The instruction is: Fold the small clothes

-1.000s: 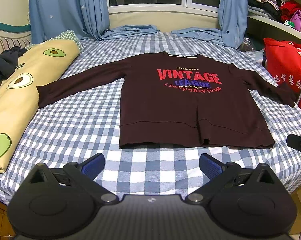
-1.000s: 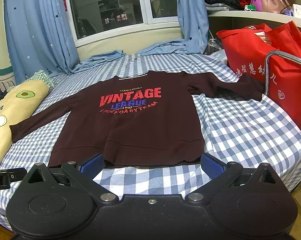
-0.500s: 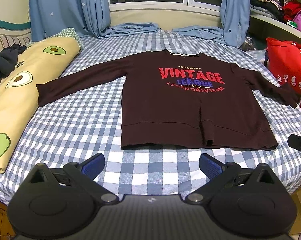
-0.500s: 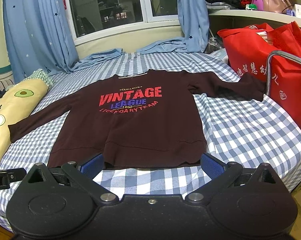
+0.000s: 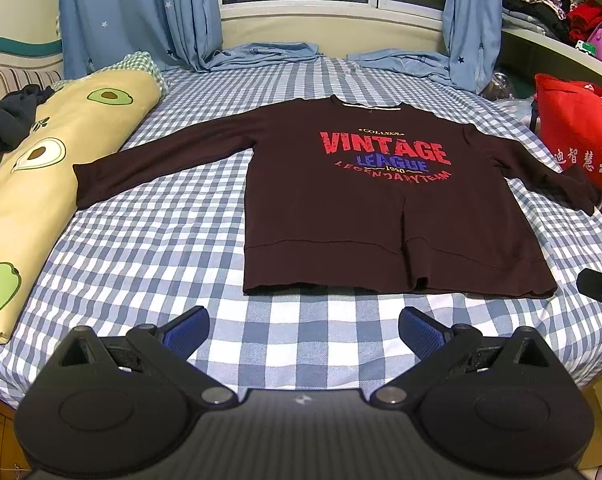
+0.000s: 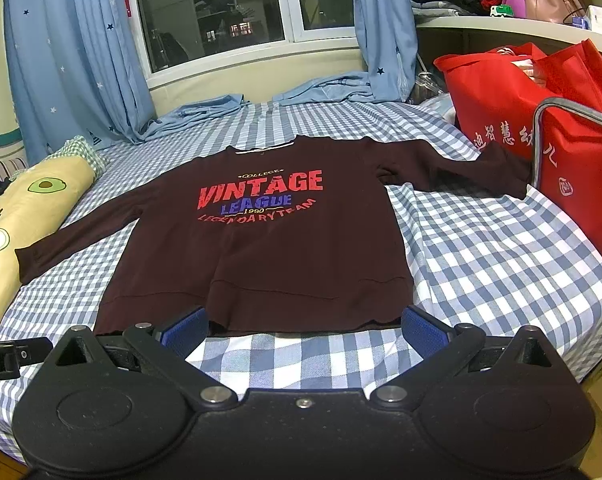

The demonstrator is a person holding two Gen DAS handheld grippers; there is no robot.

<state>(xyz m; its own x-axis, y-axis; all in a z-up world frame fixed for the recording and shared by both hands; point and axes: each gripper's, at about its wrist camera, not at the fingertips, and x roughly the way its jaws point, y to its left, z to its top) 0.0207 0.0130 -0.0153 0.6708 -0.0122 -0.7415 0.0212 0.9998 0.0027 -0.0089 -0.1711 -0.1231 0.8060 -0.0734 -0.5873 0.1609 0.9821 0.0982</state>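
Observation:
A dark maroon long-sleeved sweatshirt (image 5: 361, 216) with red "VINTAGE LEAGUE" lettering lies flat, face up, on the blue checked bed, both sleeves spread out; it also shows in the right wrist view (image 6: 269, 248). My left gripper (image 5: 303, 326) is open and empty, held over the bedsheet just short of the hem, towards its left corner. My right gripper (image 6: 304, 328) is open and empty, right at the hem near the shirt's right half. Neither touches the cloth.
A long yellow avocado-print pillow (image 5: 41, 184) lies along the bed's left side. Red bags (image 6: 549, 148) stand at the right edge, touching the right sleeve's cuff. Blue curtains (image 5: 149, 12) pool at the bed's far end under the window. The bed's near edge (image 5: 5, 384) is just below the grippers.
Both grippers have drifted slightly; the shirt sits a little lower in the left view and the right gripper is slightly closer to the hem. Jaws stay open. The shirt has not moved.

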